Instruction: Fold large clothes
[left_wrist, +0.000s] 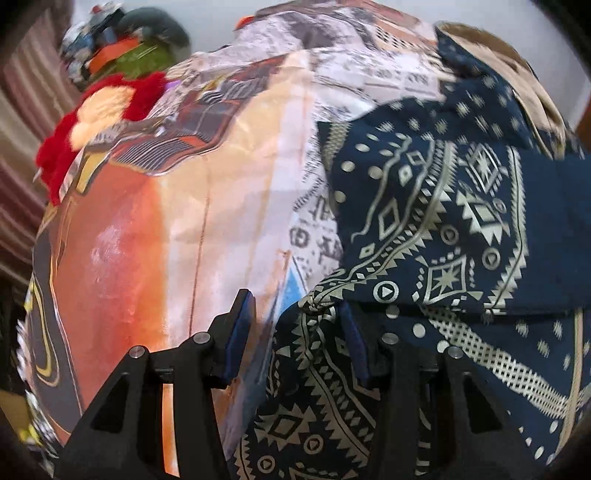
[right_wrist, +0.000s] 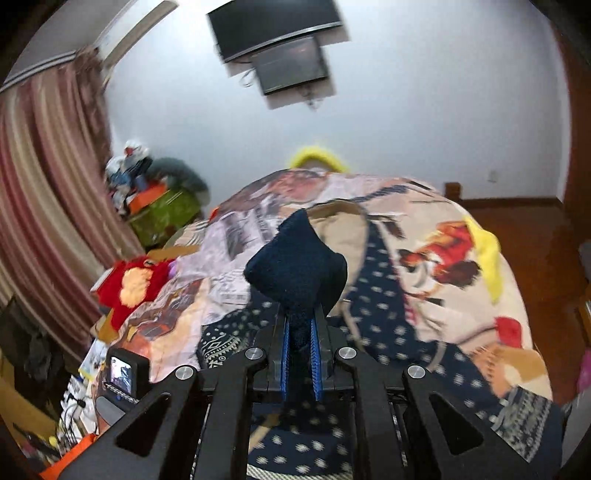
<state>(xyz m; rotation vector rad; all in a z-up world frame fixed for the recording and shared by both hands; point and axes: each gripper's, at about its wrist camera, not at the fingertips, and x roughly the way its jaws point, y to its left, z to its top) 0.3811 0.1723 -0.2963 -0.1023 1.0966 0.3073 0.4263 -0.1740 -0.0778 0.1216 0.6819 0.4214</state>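
Fabric fills both views: your right gripper (right_wrist: 300, 345) is clamped tight on a bunched corner of the navy patterned garment (left_wrist: 443, 221), the dark cloth bulging out above its blue pads (right_wrist: 283, 354). Your left gripper (left_wrist: 295, 332) stands partly open, angled down over the bed; a knotted fold of the same garment lies against its right-hand pad (left_wrist: 352, 343), while the left-hand pad (left_wrist: 240, 332) sits apart from the cloth over the orange printed bedspread (left_wrist: 147, 240). The garment sprawls across the bedspread's right half. To the left, a red plush toy (left_wrist: 92, 122) sits at the bed's edge beside the striped curtain (right_wrist: 44, 184); bare wooden floor (right_wrist: 528, 236) opens on the right.
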